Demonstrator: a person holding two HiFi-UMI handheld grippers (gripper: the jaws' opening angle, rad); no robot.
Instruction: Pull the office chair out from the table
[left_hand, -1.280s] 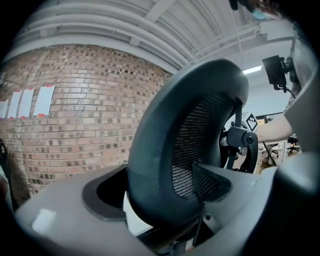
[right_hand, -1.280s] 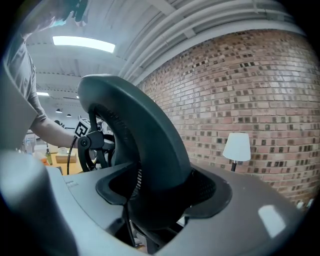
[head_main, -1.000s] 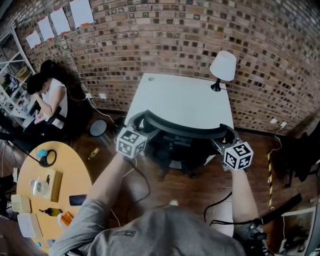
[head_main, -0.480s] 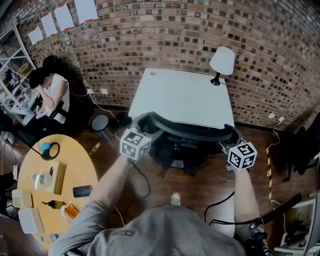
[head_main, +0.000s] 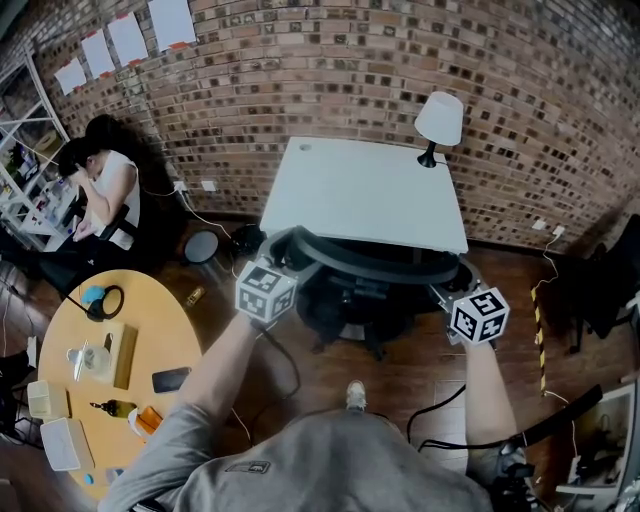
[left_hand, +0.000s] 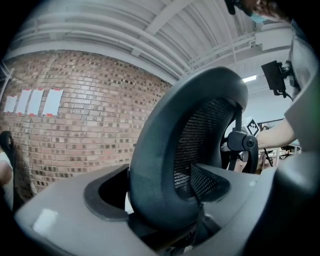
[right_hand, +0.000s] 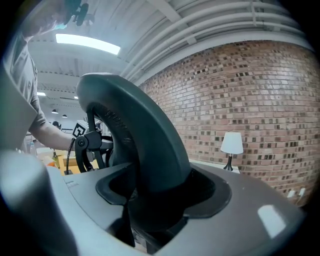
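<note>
1. My left gripper (left_hand: 162, 202) has its jaws clenched on the left edge of the office chair's (head_main: 375, 262) backrest, which fills the view and hides most of the pads.
2. My right gripper (right_hand: 160, 200) grasps the backrest's right edge the same way.
3. The backrest stands at the near edge of the white table (head_main: 350, 190). The seat is in shadow, so I cannot tell how far it reaches underneath.
4. A lamp (head_main: 438, 122) stands at the table's far right corner.

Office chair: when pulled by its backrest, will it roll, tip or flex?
It probably rolls rather than tips: the office chair stands on a spread-leg base over smooth wooden floor. Its backrest rim looks thick and likely stiff. The left tool and right tool clamp it at both ends, so it should pull straight.
</note>
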